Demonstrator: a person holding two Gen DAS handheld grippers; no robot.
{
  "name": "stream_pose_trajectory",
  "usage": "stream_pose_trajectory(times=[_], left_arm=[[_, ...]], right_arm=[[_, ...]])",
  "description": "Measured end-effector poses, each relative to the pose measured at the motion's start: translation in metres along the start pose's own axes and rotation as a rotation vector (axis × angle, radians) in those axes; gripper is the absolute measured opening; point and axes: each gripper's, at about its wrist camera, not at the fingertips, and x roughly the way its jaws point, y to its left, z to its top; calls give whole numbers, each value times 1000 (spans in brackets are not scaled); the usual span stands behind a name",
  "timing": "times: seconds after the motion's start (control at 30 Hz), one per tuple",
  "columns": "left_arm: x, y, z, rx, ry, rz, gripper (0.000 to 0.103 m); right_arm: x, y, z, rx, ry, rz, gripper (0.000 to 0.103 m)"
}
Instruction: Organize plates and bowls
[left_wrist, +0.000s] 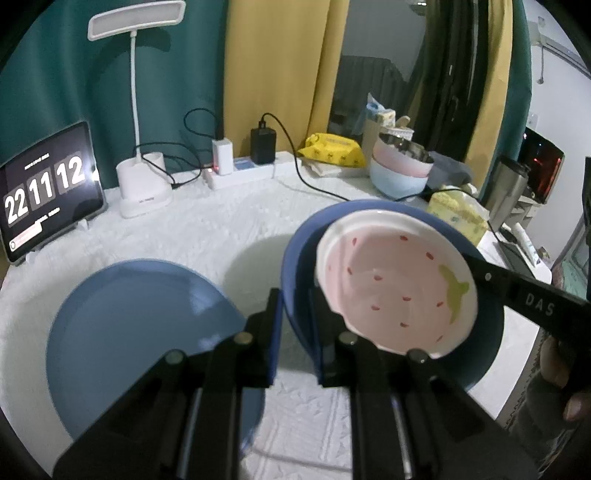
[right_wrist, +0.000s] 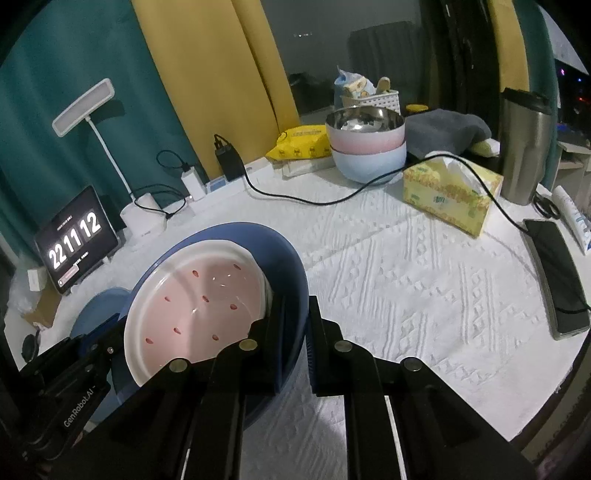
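A blue plate (left_wrist: 299, 266) with a pink strawberry-pattern plate (left_wrist: 395, 284) lying in it is held tilted above the white tablecloth. My left gripper (left_wrist: 295, 325) is shut on the blue plate's near rim. My right gripper (right_wrist: 295, 332) is shut on the same blue plate (right_wrist: 291, 280) at its other rim, with the pink plate (right_wrist: 199, 306) beside its left finger. A second blue plate (left_wrist: 140, 332) lies flat on the table at the left; part of it shows in the right wrist view (right_wrist: 99, 306). Stacked pink and light blue bowls (right_wrist: 369, 151) stand at the back.
A tablet clock (left_wrist: 44, 192), a white desk lamp (left_wrist: 142, 184), chargers on a power strip (left_wrist: 243, 173), a yellow pack (left_wrist: 332, 151), a tissue box (right_wrist: 450, 192), a steel tumbler (right_wrist: 524, 144) and a phone (right_wrist: 557, 273) with cable ring the table.
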Motion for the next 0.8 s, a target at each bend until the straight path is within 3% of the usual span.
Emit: stream_pose_trajectory(times=[0.5, 0.8], left_arm=[[-27, 13, 14, -16, -44, -13, 14], [-41, 40, 21, -40, -66, -3, 14]], right_arm=[[-26, 22, 18, -23, -53, 0, 12], [-31, 52, 27, -51, -67, 14, 12]])
